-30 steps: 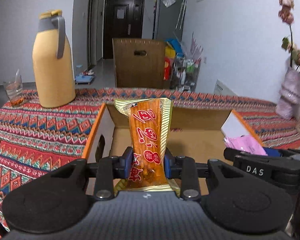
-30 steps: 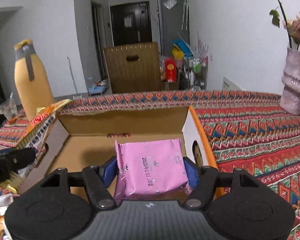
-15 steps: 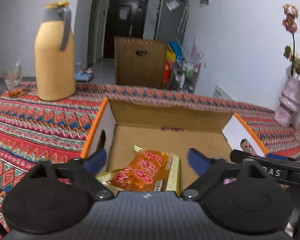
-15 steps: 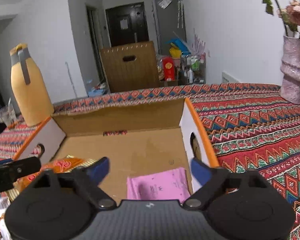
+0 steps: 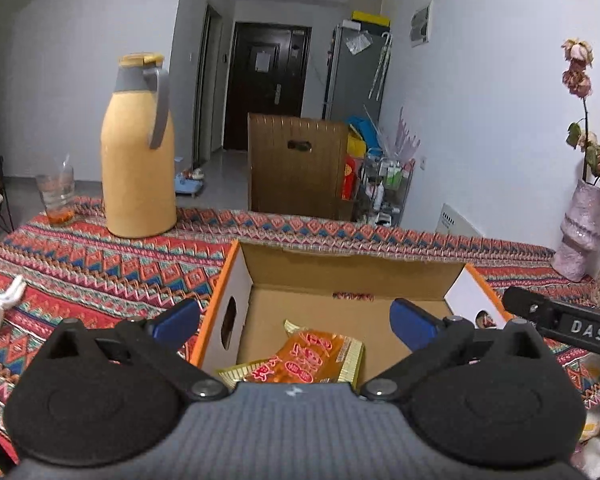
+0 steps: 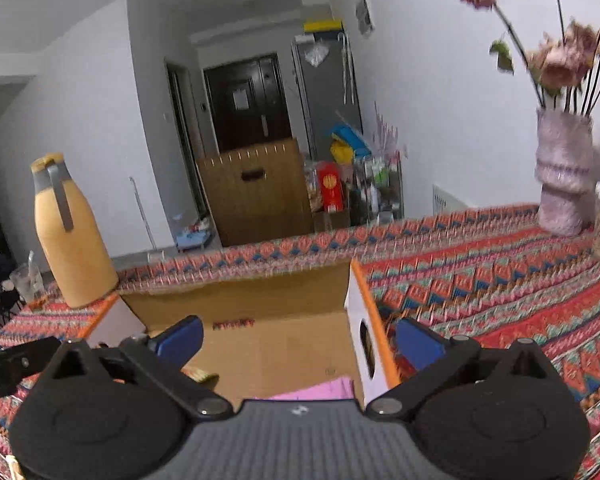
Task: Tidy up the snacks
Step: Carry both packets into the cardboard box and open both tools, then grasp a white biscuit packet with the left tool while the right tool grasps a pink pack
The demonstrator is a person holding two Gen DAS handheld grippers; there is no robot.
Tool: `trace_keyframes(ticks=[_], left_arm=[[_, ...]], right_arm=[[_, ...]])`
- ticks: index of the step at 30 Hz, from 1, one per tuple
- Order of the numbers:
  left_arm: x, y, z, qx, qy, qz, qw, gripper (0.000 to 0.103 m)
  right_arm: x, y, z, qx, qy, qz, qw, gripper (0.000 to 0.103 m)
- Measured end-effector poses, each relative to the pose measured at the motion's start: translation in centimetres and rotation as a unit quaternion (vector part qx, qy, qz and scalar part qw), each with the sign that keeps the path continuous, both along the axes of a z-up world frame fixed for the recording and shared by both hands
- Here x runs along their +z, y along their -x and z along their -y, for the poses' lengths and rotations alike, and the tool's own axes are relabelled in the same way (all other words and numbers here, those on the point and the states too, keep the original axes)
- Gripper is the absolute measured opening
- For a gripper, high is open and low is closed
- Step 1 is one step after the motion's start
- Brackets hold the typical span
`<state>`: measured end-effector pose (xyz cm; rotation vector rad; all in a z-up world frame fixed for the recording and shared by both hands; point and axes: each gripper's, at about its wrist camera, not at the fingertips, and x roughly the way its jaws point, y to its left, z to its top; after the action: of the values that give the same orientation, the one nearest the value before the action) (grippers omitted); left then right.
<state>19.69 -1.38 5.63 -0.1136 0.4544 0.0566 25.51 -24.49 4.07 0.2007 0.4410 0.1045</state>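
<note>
Item: orange snack packet (image 5: 316, 360), flat in the cardboard box (image 5: 340, 264), just below our left hand-held gripper (image 5: 296, 320), long axis slanting right. Pink packet (image 6: 320, 392) under our right hand-held gripper (image 6: 296, 338). Both jaws just opened, released, nothing between.

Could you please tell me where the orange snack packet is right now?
In the left wrist view, the orange snack packet lies flat on the floor of the open cardboard box, near its left wall, below the open left gripper.
</note>
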Motion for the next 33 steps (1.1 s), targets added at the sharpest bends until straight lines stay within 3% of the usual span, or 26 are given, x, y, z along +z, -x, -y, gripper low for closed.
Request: trace_keyframes(ticks=[6,13,26,33], left_arm=[[1.3,2.3,0.4,-0.009,-0.005,0.008,0.9999,0.103],[1.1,5.2,0.6,-0.028,-0.005,-0.002,0.9996,0.103],[-2.8,10.1,0.1,-0.047,-0.013,-0.049,0.9976,0.103],[-4.6,11.3,-0.6,-0.037,-0.01,-0.075,0.9964,0.103]], right_arm=[[1.2,3.4,0.7,0.012,0.011,0.032,0.999,0.103],[0.3,8.2,1.7,0.027,0.044,0.051,0.997,0.103],[-4.7,15.4,5.4,0.031,0.066,-0.032,0.997,0.103],[-7.4,15.7,7.9,0.004,0.057,-0.08,0.995,0.101]])
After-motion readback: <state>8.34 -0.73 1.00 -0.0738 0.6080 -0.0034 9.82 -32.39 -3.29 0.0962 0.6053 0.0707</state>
